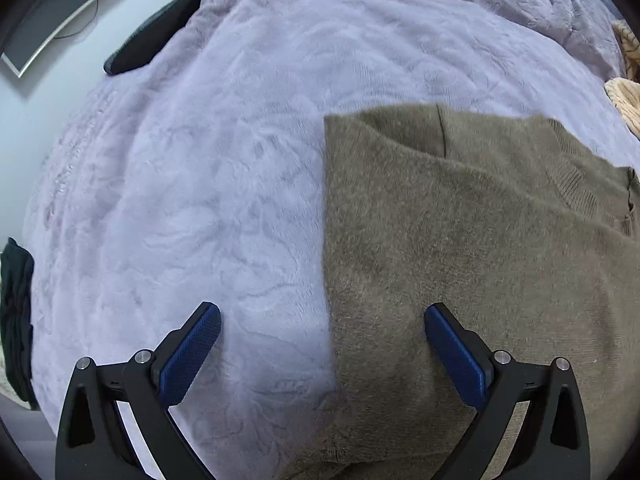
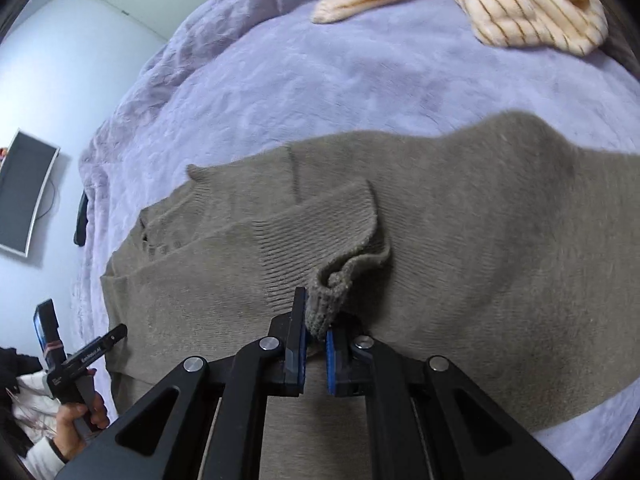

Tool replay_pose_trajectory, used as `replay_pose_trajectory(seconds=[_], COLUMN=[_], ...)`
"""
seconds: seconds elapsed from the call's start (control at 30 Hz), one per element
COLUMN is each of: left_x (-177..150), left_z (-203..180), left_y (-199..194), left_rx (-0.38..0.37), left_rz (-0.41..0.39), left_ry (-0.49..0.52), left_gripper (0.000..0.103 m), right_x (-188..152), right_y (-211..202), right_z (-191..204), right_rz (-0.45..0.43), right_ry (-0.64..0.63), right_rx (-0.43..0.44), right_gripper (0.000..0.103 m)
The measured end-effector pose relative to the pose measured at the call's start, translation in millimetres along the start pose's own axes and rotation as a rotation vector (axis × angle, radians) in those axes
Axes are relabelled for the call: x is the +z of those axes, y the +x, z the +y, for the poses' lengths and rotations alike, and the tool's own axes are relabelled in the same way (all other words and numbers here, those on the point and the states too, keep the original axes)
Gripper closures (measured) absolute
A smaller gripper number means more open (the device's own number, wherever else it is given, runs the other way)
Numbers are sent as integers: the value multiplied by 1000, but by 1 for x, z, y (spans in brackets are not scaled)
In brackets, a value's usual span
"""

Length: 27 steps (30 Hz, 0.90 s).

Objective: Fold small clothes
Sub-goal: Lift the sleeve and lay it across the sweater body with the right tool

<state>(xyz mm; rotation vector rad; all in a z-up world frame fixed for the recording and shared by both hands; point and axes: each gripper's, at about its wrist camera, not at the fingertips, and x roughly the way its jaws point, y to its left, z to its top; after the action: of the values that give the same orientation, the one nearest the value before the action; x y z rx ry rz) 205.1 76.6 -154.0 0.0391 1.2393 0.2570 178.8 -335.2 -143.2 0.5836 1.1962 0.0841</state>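
A brown knit sweater (image 1: 460,260) lies flat on the lilac fleece blanket (image 1: 200,180), one sleeve folded across its body. My left gripper (image 1: 322,320) hangs open over the sweater's straight left edge, one blue pad above the blanket and the other above the knit, nothing between them. In the right wrist view my right gripper (image 2: 316,320) is shut on the ribbed cuff (image 2: 324,304) of the sleeve (image 2: 312,232), which lies across the sweater (image 2: 500,240). The cuff bunches up between the pads.
A peach striped garment (image 2: 520,8) lies crumpled at the far side of the bed, also at the right edge (image 1: 624,100). A monitor (image 1: 60,12) hangs on the wall. A dark object (image 1: 152,36) and dark cloth (image 1: 16,320) sit at the bed's edges. A hand (image 2: 76,428) holds the other gripper.
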Motion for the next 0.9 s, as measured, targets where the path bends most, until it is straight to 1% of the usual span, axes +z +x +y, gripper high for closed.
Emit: replay_pose_trajectory(seconds=[0.1,0.27,0.33,0.37,0.4,0.5,0.6,0.7,0.73,0.9], left_x=[-1,-6,-12,-18,-22,-40,-60,-76,-81,-100], left_z=[-1,-13,-25,-33,-42,-78,-122,-163,-177,-238], left_y=[-9,-41,-56,-63,-70,-89,-104,-110,-113,-119], left_rx=[11,-13,-44,-67,-89,-146,-223,-274,-284,-304], left_rz=[-19,-40,-36,-36,-36,-30,-10,14,19,18], left_ry=[9,70,90,100,116,182,255,311,331,430], left_gripper=[1,1,1,1,1,1,1,1,1,1], right_x=[-2,-12,-21,-27,-32,-50,-62,-68,-69,-66], right_y=[-5,-35,-49,-58,-65,-86,-108,-130,-138,-163], right_z=[-16,-24,-32,-38,-44,-65,-93,-134,-153,-231], right_rz=[6,16,18,16,11,-7,-45,-124,-163,-303], right_ry=[69,82,121,148,172,242,299,405,462,654], right_rx=[35,24,27,26,27,39,1,-32,-39,-94], right_gripper=[86,83,71,57,51,51,51,51,51,51])
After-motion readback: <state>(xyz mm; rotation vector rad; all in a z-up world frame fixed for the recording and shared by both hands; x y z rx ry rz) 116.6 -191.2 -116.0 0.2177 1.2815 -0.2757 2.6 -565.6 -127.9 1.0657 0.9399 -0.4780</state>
